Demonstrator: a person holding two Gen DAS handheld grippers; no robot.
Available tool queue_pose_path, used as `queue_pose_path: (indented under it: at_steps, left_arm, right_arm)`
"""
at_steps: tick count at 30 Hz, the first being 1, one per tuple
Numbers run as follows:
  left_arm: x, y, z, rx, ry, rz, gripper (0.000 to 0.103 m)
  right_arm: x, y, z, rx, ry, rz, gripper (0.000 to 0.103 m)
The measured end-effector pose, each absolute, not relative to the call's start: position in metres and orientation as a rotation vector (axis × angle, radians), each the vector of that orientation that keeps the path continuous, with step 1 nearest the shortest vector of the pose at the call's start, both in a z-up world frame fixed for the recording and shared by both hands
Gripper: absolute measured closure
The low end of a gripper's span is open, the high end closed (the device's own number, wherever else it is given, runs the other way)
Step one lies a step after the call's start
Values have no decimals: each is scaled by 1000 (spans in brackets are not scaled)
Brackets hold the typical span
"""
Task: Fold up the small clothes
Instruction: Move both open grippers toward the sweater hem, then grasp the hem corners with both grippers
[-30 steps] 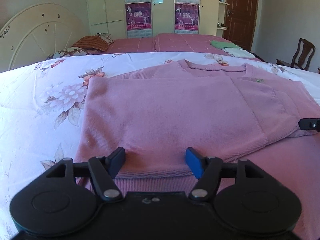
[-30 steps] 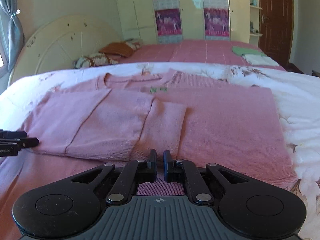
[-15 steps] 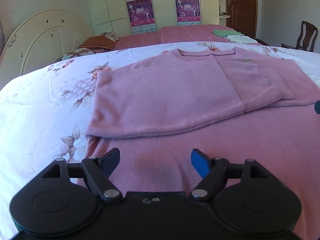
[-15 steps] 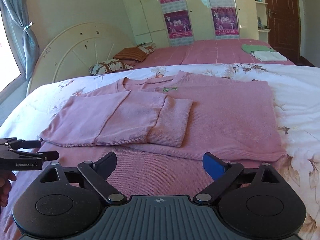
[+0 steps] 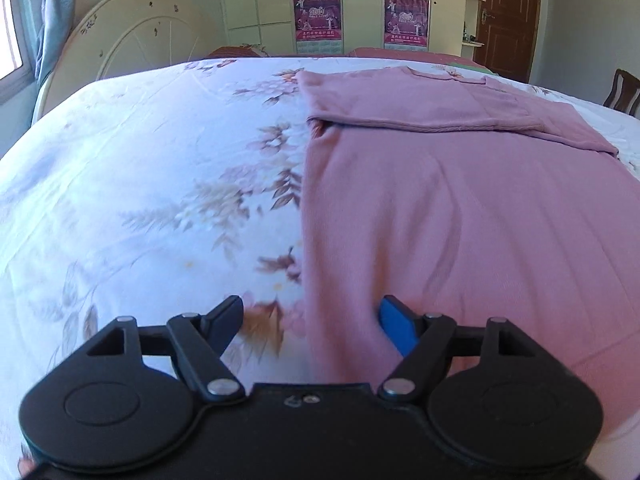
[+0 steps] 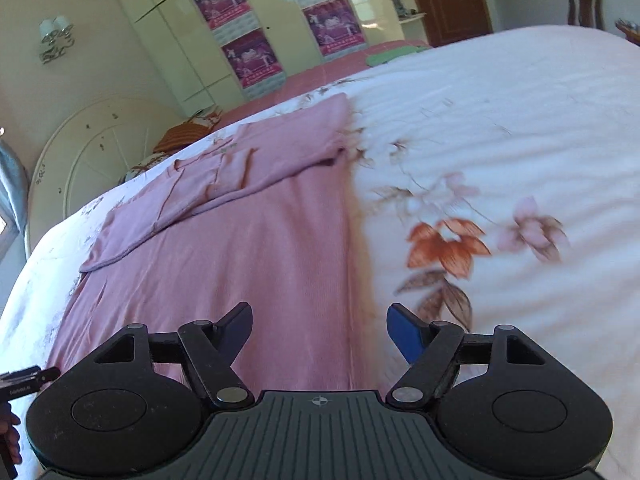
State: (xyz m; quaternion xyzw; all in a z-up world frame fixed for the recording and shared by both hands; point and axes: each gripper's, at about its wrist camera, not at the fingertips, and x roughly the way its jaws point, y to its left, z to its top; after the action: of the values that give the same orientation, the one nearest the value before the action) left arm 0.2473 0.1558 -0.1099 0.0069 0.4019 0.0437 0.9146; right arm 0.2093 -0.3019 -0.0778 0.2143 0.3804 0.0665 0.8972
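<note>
**Pink sweater lies on the bed, both grippers at its side edges**

The pink sweater (image 5: 460,216) lies flat on the floral bedspread (image 5: 140,184), its sleeves folded across the chest so that a band of doubled cloth runs across the far part of the garment. The near body of the sweater is a single smooth layer.

The left gripper (image 5: 310,320) sits low over the sweater's left side edge. Its fingers are spread but closing: the black finger is over the bedspread, the blue one over pink cloth, and the edge runs between them. Nothing is pinched, as far as the blurred view allows.

The right gripper (image 6: 319,327) sits over the opposite side edge. Its fingers are also spread and closing, the dark one above the sweater, the blue one above the bedspread, with the edge of the cloth between them and not gripped.

In the right wrist view the tip of the left gripper shows at the left border, with part of a hand (image 6: 9,436) beneath it.

A cream headboard (image 5: 132,36), a wardrobe with posters (image 6: 248,44) and a brown door (image 5: 506,12) stand beyond the bed.
</note>
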Motion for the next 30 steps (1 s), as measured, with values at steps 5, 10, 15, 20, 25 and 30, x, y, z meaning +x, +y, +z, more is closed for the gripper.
queue_pose_path:
  at_steps: [5, 10, 15, 20, 25, 30]
  left_arm:
    - [207, 189, -107, -237, 833, -13, 31]
    - [185, 214, -114, -550, 824, -146, 34]
    - [193, 221, -130, -713, 832, -243, 35]
    - [220, 219, -138, -778, 841, -302, 35]
    - [223, 216, -139, -770, 844, -308, 37]
    - [215, 217, -138, -747, 823, -297, 42]
  right_arm:
    - [156, -320, -87, 635, 843, 125, 29]
    - [118, -314, -91, 686, 840, 147, 29]
    - [118, -312, -94, 755, 833, 171, 29]
    - [146, -299, -95, 730, 847, 220, 29]
    - [160, -301, -101, 753, 839, 262, 34]
    - [155, -313, -106, 769, 865, 269, 64]
